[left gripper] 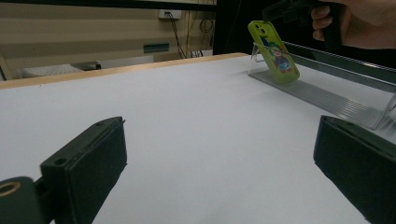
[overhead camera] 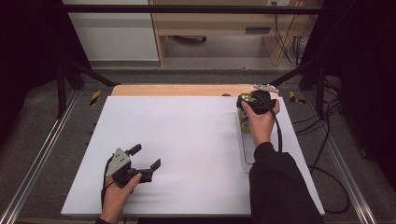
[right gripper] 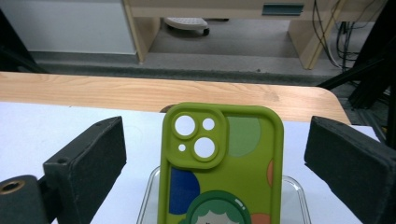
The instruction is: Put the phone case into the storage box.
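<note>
Flanking unlabelled green phone case, tongs

The phone case is cut off at the bottom edge, its printed figure perhaps a cartoon character.

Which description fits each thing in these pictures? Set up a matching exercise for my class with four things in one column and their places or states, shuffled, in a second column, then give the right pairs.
Things:
1. left gripper
2. right gripper
3. phone case
4. clear stand

Places or states:
A. green, leaning upright at the far end of the stand
B. open, low over the bare white table near its front edge
C. long ridged tray along the table's right side
D. open, one jaw on each side of the phone case, not touching it

Pairs: 1-B, 2-D, 3-A, 4-C
</note>
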`<state>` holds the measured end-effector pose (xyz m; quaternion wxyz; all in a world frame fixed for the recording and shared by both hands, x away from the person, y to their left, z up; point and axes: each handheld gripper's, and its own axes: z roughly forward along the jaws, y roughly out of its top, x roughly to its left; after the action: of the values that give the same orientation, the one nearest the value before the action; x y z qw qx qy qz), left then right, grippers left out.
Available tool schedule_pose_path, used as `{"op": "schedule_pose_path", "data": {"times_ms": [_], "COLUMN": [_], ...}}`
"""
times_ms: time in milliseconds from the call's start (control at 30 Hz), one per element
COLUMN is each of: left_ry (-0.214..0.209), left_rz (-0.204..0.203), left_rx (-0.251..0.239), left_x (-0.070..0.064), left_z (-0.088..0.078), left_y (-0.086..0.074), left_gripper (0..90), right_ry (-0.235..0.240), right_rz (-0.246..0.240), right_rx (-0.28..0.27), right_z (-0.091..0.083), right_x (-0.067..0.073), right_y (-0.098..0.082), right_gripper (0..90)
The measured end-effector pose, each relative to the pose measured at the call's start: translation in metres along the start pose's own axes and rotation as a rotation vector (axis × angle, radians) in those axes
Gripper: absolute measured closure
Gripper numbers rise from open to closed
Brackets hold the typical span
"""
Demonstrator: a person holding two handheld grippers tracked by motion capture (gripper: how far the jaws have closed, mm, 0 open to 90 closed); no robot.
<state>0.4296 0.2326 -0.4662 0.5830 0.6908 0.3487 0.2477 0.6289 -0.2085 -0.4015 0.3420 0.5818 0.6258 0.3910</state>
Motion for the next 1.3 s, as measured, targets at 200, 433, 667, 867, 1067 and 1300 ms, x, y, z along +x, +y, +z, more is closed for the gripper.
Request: {"op": "schedule_pose_path", "data": {"times_ms": [200, 433, 667, 867, 1067, 1300], "left_ry": [0.001, 0.011, 0.027, 0.036, 0.038, 0.047], "left_rz": [0.011, 0.037, 0.037, 0.029, 0.023, 0.023], "left_rx": [0.001, 0.0, -0.013, -0.021, -0.026, -0.026], "left_x": [0.0, -0.001, 0.0, 0.002, 0.004, 0.004], "left_z": [0.0, -0.001, -0.003, -0.004, -0.005, -0.005], "left_y": [0.0, 0.001, 0.001, 0.002, 0.001, 0.001], "left_gripper": [1.8, 1.8, 1.8, 1.8, 1.8, 1.8], "right_ry": [0.025, 0.041, 0.059, 0.064, 0.076, 0.093], "right_rz": [-0.002, -0.01, -0.038, -0.031, -0.007, -0.007], "right_rx": [0.004, 0.015, 0.007, -0.003, -0.008, -0.015], "right_z": [-0.006, -0.01, -0.021, -0.031, -0.04, -0.047], "right_x": [0.0, -0.001, -0.001, -0.005, -0.014, -0.019], "right_y": [-0.001, -0.004, -0.001, 0.0, 0.005, 0.002], "right_gripper": [5.8, 6.2, 6.7, 7.5, 8.2, 6.7]}}
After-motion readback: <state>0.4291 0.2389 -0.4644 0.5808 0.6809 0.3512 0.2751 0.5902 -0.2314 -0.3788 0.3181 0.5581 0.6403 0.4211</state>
